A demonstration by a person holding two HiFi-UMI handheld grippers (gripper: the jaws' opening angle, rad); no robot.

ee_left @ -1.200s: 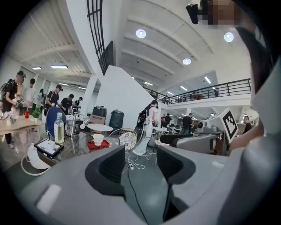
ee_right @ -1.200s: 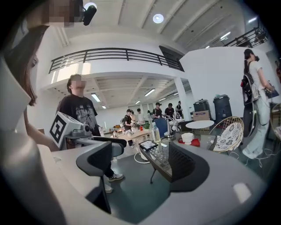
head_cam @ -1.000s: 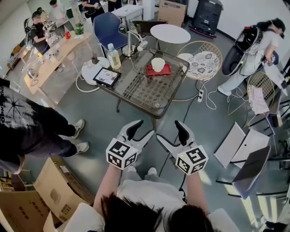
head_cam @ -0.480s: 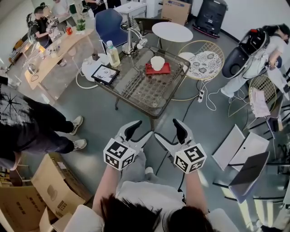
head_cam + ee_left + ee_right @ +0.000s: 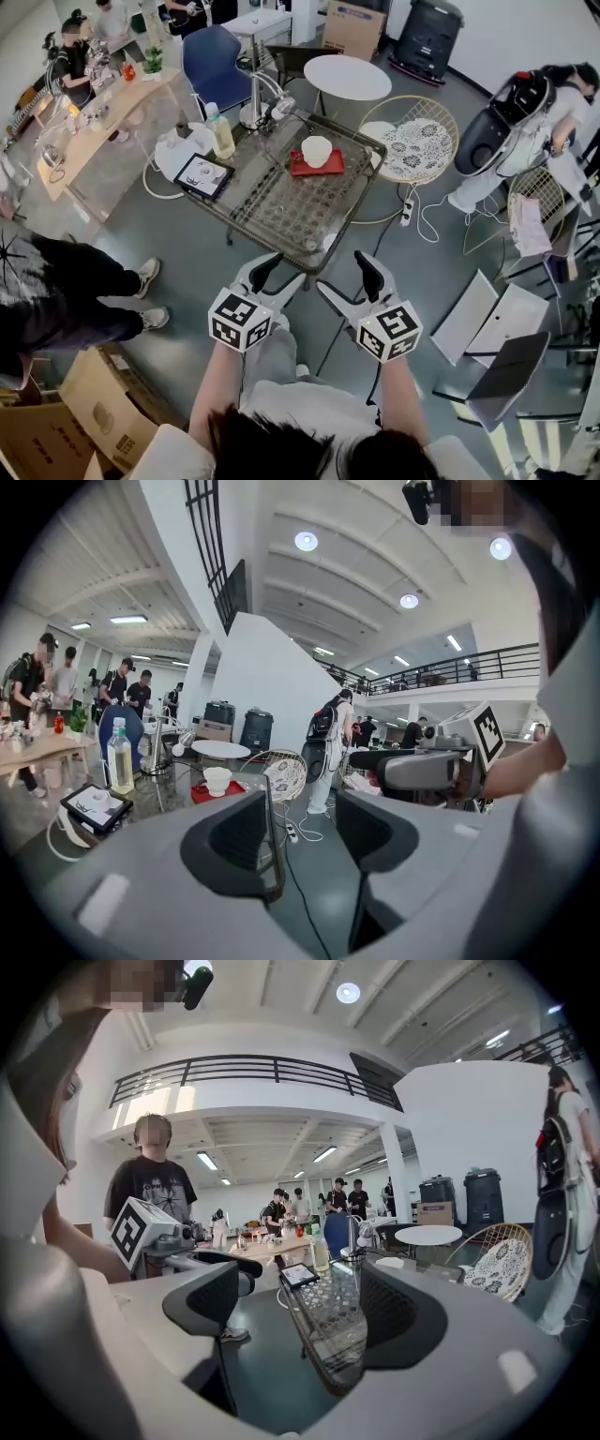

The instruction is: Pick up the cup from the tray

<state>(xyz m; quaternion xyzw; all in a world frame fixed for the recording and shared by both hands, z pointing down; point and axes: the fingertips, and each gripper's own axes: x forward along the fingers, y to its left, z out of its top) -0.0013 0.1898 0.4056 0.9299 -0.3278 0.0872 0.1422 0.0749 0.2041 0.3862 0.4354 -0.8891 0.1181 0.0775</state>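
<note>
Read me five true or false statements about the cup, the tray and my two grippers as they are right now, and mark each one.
1. The white cup stands on the red tray. True.
2. The left gripper is shut on the cup. False: its jaws stand apart and empty, short of the glass table.
3. In the head view, a bottle stands left of the tray. True.
4. The right gripper grips the tray. False: its jaws are apart with nothing between them, well away from the tray.
5. The cup lies tipped on its side. False: it stands upright, mouth up.
</note>
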